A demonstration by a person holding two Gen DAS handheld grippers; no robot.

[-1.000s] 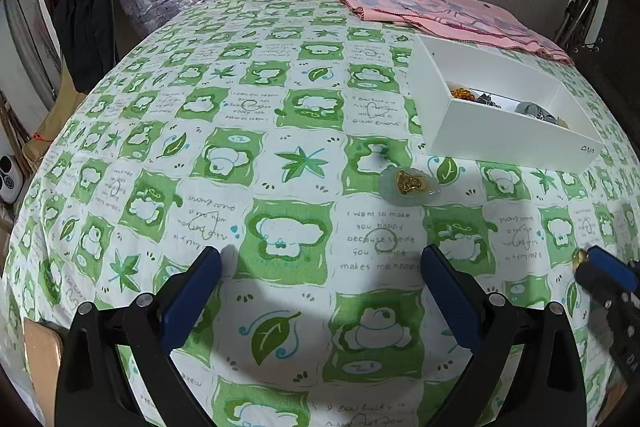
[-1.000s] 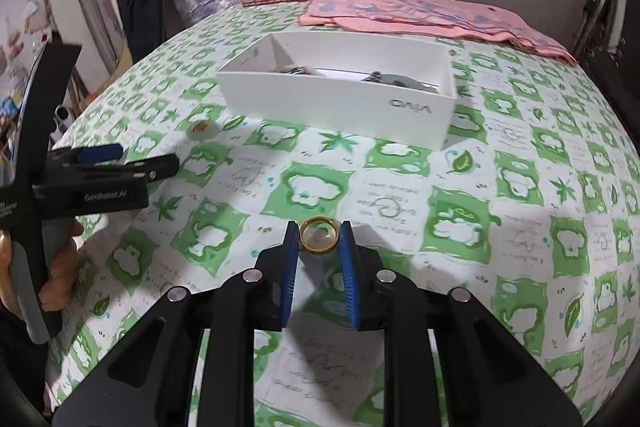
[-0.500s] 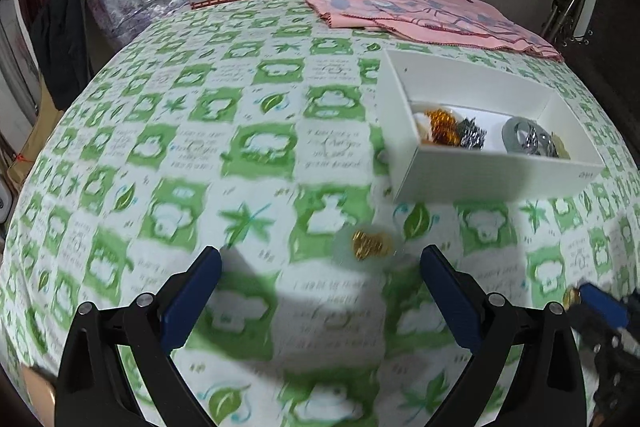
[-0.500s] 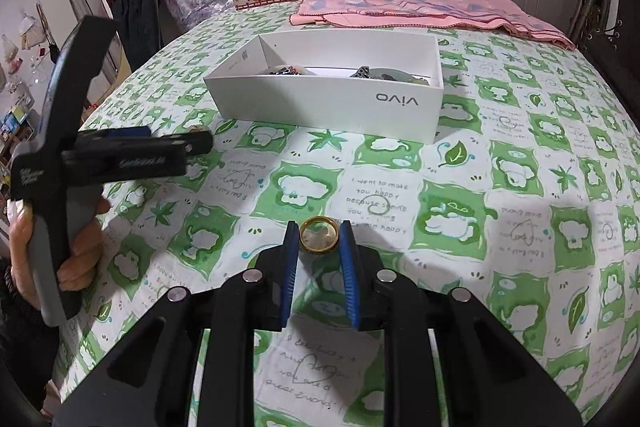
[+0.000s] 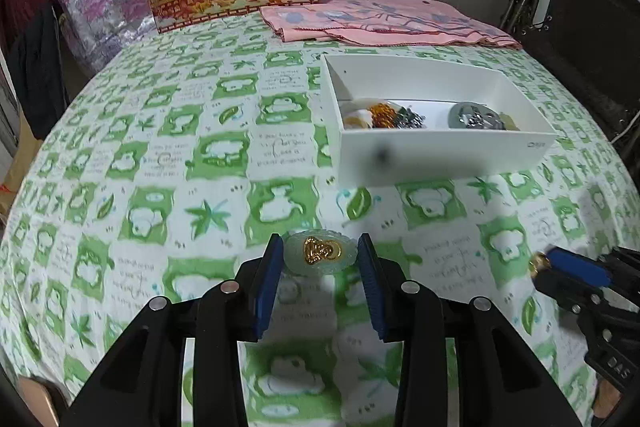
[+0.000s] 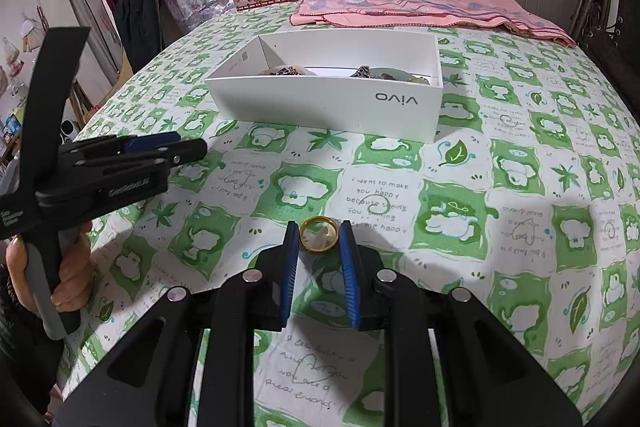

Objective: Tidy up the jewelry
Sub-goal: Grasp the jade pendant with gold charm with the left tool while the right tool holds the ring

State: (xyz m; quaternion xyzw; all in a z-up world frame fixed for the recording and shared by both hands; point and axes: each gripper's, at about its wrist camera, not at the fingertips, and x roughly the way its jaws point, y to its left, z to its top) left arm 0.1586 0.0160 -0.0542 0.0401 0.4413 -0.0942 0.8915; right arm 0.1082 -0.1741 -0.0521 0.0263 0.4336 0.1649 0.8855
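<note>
Left view: we see the left tool (image 5: pixel 320 255) closed in around a pale green pendant (image 5: pixel 320 254) with a gold figure; whether its blue pads touch the stone, we cannot tell
Right view: we see the right tool (image 6: pixel 320 239) gripping a gold ring (image 6: pixel 319 235) upright between narrow pads; only here does a hand (image 6: pixel 68 267) show, wrapped round the left tool's grey handle
Pose: both tools sit low over the green-and-white cloth (image 6: pixel 520 187), pointing toward the white box (image 6: pixel 332 107)
Box: only the left view looks down onto the jewelry pieces (image 5: pixel 384 115) inside it
</note>
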